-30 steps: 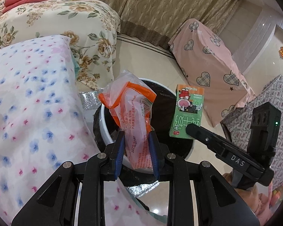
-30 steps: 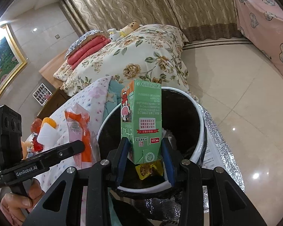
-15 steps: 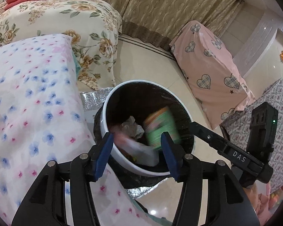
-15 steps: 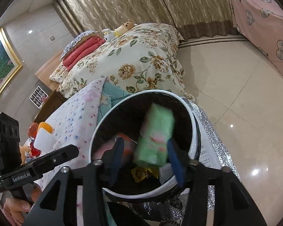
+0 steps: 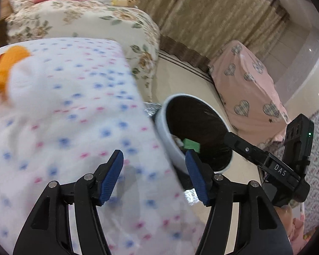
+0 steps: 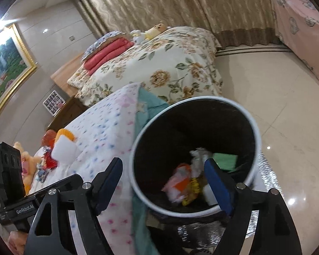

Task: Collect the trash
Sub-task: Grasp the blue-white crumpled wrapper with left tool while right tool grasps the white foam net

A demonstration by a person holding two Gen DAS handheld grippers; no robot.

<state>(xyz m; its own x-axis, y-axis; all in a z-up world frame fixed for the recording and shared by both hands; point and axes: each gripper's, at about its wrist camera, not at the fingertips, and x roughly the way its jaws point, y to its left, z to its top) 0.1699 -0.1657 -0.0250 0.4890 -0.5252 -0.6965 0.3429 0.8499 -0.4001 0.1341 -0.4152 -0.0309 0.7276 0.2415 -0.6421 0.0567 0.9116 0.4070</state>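
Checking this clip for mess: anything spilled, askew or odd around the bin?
Nothing stands out. The trash bin stands upright, with the green carton and orange-and-clear wrapper inside it. No litter shows on the floor beside it. More trash waits on the spotted cover.

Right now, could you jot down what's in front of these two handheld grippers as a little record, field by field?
place: bedroom with tiled floor
bin: round trash bin, white rim, dark inside, standing on the floor beside the dotted bedspread
in the bin: green carton, orange-and-clear wrapper, yellow wrapper, crumpled white paper
left gripper: jaws opening, nothing between them, over the bedspread's edge
right gripper: jaws opening, nothing between them, above the bin
still on the bedspread: orange-and-white items, too blurred to name
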